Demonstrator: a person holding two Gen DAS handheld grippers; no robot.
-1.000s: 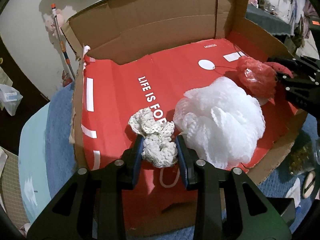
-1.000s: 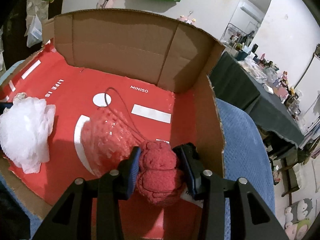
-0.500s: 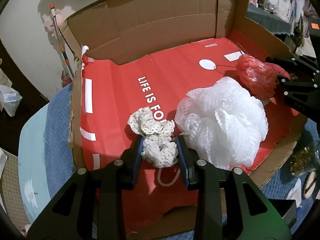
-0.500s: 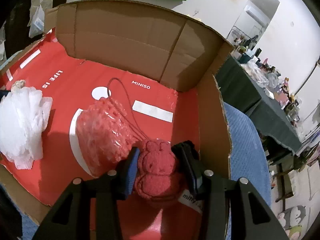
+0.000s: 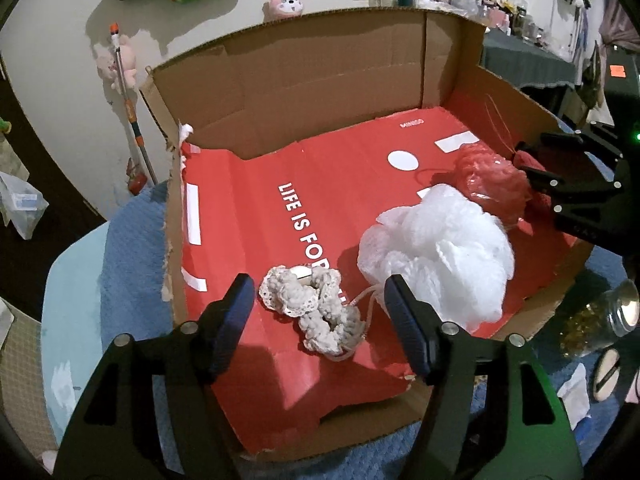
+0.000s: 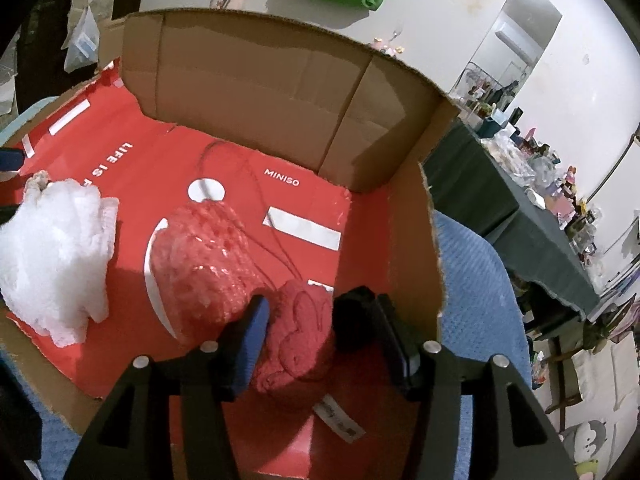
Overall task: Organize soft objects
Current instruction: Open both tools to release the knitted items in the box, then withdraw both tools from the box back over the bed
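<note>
Cream crocheted yarn, a lumpy lace-edged bundle (image 5: pixel 316 312), lies low in the left wrist frame on the red floor of a cardboard box (image 5: pixel 300 92), between the opening jaws of the left gripper (image 5: pixel 320 312), touching neither pad. Right of it sits a white mesh puff (image 5: pixel 440 256), then a red mesh puff (image 5: pixel 492 180) further back. At lower centre of the right wrist frame, the right gripper (image 6: pixel 316 336) is opening around a red knitted toy (image 6: pixel 300 340)

4 soft objects (image 5: pixel 436 256), 1 cardboard box (image 5: pixel 320 92), seemingly.
</note>
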